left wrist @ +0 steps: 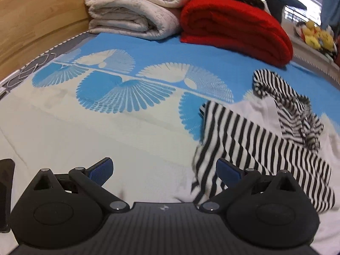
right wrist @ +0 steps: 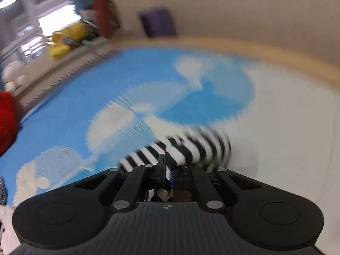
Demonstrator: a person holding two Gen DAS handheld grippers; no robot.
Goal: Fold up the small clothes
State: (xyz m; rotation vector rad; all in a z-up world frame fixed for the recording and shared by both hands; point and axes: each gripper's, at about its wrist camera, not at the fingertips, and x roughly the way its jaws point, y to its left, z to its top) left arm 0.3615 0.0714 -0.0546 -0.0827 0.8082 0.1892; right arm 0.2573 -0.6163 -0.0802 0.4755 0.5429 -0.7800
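Blue-and-white bedding [left wrist: 148,48] with fan prints fills both views, bordered by a wooden frame [left wrist: 31,21] at ten o'clock in your left wrist view. Only that view shows you the folded cream blanket [left wrist: 131,8] at twelve o'clock and the red blanket [left wrist: 233,27] touching it at one o'clock. Your right wrist view, heavily blurred, gives you instead a plain wall [right wrist: 255,6], a purple object [right wrist: 158,22] at twelve o'clock and yellow plush toys [right wrist: 65,38] at ten o'clock by the window. The striped garment [left wrist: 261,133] lies crumpled at three o'clock in your left view, black-and-white bands over a white part. Your left gripper [left wrist: 163,170] stands released, fingers wide apart, nothing between them. Your right gripper [right wrist: 167,170] is clenched on a fold of the striped garment [right wrist: 191,148], which bunches just beyond the fingertips.
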